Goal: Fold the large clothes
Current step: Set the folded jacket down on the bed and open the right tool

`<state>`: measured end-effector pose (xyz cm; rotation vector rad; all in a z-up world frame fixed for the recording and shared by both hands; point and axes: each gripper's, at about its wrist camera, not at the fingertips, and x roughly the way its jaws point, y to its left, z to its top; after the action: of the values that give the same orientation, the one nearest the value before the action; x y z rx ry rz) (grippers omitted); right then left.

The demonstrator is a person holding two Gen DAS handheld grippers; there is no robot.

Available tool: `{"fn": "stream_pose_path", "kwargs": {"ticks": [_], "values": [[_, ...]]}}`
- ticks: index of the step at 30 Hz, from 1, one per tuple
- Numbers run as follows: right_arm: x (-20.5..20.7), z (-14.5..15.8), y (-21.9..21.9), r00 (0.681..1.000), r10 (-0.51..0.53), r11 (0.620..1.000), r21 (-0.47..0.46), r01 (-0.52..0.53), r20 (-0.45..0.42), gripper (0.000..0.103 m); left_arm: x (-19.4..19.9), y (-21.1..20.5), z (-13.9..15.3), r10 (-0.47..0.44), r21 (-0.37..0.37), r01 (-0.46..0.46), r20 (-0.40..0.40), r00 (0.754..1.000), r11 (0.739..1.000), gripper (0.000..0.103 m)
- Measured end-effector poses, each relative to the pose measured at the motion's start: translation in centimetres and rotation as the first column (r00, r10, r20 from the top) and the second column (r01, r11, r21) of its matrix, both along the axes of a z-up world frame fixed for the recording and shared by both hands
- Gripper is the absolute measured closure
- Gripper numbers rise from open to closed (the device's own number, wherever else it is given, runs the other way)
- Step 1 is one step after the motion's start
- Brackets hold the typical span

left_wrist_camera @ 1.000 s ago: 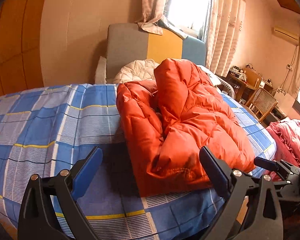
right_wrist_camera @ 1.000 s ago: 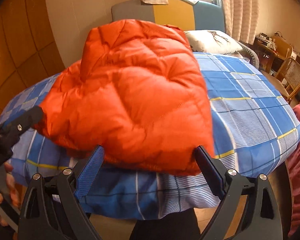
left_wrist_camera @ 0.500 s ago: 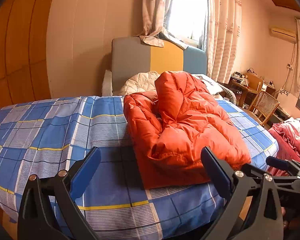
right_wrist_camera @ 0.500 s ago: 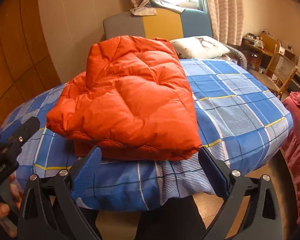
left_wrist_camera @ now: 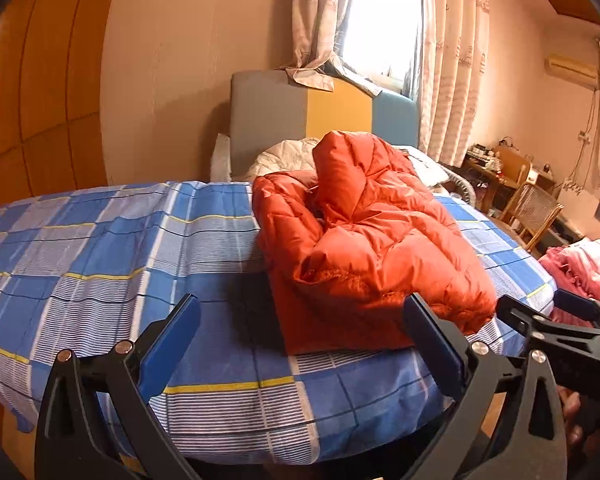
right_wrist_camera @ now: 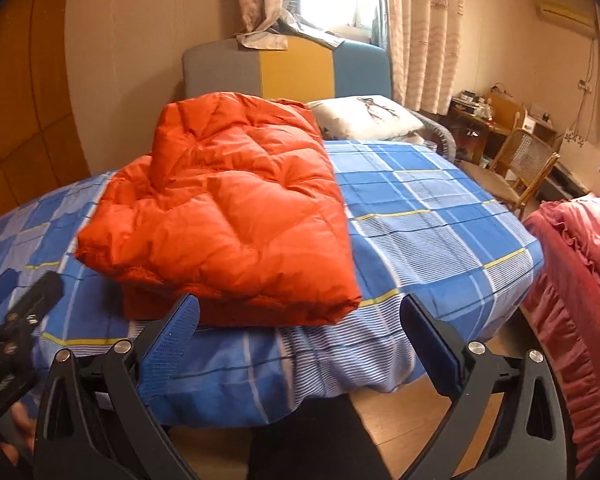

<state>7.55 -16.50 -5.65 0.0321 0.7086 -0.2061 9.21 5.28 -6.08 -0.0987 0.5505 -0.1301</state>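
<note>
An orange puffy jacket [left_wrist_camera: 372, 248] lies folded in a thick bundle on the blue plaid bed [left_wrist_camera: 100, 260], near its front edge. My left gripper [left_wrist_camera: 300, 312] is open, its blue pads short of the jacket's near edge and touching nothing. In the right wrist view the jacket [right_wrist_camera: 236, 216] sits left of centre on the bed [right_wrist_camera: 420, 208]. My right gripper [right_wrist_camera: 300, 308] stands wide open just in front of the jacket's hem, with nothing between its pads. Each gripper shows at the edge of the other's view: the right gripper [left_wrist_camera: 560, 320] and the left gripper [right_wrist_camera: 20, 308].
A grey, yellow and blue headboard [left_wrist_camera: 300, 120] stands behind the bed, with a white quilt [left_wrist_camera: 288, 156] and a pillow [right_wrist_camera: 368, 116]. Pink bedding [right_wrist_camera: 572, 264] lies to the right. A wicker chair [right_wrist_camera: 528, 168] and a desk stand beyond. Wooden floor runs below the bed's front edge.
Both grippers have drawn back from the jacket, which now looks smaller and farther off. The jacket's top layer, bulging close to the right jaws before, has settled flat on the bed.
</note>
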Motion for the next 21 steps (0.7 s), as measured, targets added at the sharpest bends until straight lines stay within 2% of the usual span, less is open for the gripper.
{"fn": "stream_pose_path", "kwargs": {"ticks": [3,8,13,18,21], "values": [[0.8,0.3,-2.3,0.998,-0.068,0.994,0.080,0.068,0.002,0.003,0.9,-0.4,0.4,-0.016,0.003,0.016,0.005,1.000,1.000,0.002],[1.2,-1.0,-3.5,0.996,-0.084,0.990,0.111,0.088,-0.036,0.003,3.4,-1.9,0.3,-0.045,0.043,0.045,-0.013,0.999,0.998,0.002],[1.4,-2.0,-3.6,0.996,-0.067,0.993,0.091,0.072,-0.059,0.003,5.6,-2.1,-1.8,-0.033,0.074,0.040,-0.094,0.995,0.996,0.002],[3.4,-1.0,-4.8,0.996,-0.094,0.991,0.098,0.093,0.000,0.003,7.7,-2.0,-2.7,-0.033,0.060,0.041,-0.116,0.993,0.997,0.002],[6.6,-3.6,-3.3,0.995,-0.009,0.998,0.056,0.014,-0.102,0.003,10.1,-2.3,-4.6,-0.032,0.085,0.048,-0.186,0.982,0.995,0.002]]}}
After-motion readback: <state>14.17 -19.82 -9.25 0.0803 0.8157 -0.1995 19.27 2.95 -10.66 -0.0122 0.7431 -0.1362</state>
